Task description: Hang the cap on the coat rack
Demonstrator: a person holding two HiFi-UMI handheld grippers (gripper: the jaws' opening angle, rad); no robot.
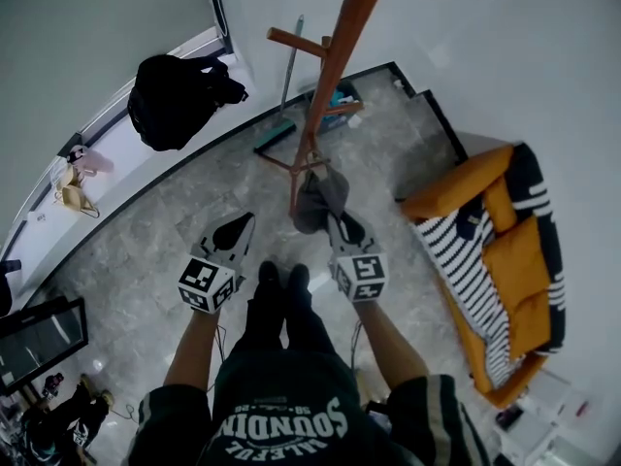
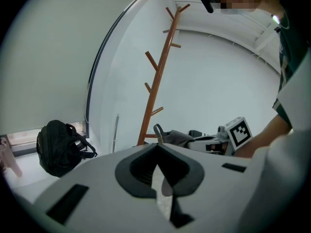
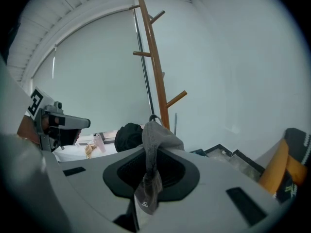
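A wooden coat rack (image 1: 335,61) with angled pegs stands on the floor in front of me, tall in the left gripper view (image 2: 155,89) and the right gripper view (image 3: 154,57). My right gripper (image 1: 335,219) is shut on a grey cap (image 1: 318,202) low down beside the rack's pole. The cap's fabric (image 3: 154,135) drapes out of the closed jaws, and its strap loop shows from the left (image 2: 177,138). My left gripper (image 1: 238,229) hangs a little to the left of the pole, shut, with nothing in it (image 2: 156,147).
A black backpack (image 1: 175,95) lies on the window ledge at the left. An orange sofa with a striped blanket (image 1: 495,250) stands at the right. A long-handled broom (image 1: 286,76) leans on the wall behind the rack. My feet (image 1: 281,284) are just behind the grippers.
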